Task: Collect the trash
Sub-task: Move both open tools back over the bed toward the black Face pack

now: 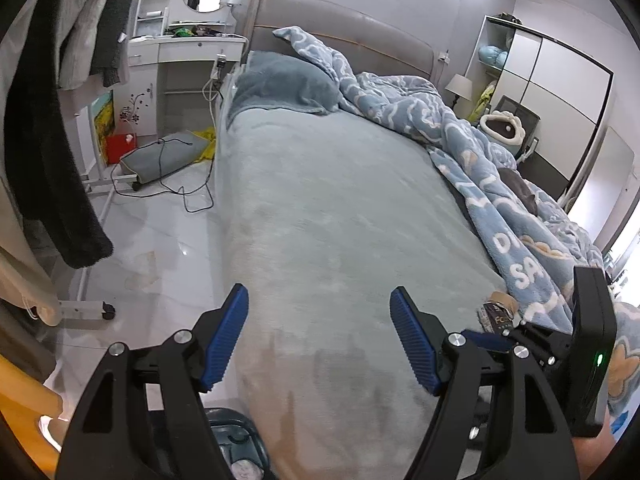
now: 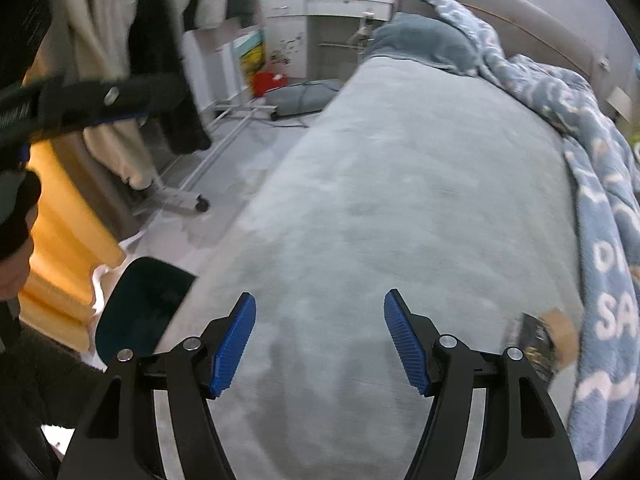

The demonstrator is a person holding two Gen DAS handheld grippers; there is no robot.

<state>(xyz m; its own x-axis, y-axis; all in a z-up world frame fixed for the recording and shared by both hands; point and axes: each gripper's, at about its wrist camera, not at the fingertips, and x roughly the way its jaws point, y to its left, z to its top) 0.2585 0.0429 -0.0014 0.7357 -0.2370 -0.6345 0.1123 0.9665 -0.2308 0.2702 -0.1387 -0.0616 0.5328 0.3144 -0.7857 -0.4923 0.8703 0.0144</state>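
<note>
Where blanket [image 2: 608, 240] reads "SA", dark packet [image 2: 538, 344] lies beside.

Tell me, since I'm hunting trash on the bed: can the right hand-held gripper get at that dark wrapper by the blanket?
Probably yes. The right hand-held gripper is open and empty, and the dark wrapper lies uncovered on the bed sheet beside the blanket, just off to its side.

This is a home bedroom. A wide bed with a pale grey-green plush cover [image 1: 340, 208] and a padded grey headboard [image 1: 340, 20] fills it, with a rumpled blue-and-white patterned fleece blanket [image 1: 460, 140] on top. Beside it stand a white dressing table with an oval mirror [image 1: 188, 40], a rolling rack of hanging coats [image 1: 52, 100] and a white panelled wardrobe [image 1: 552, 88].
</note>
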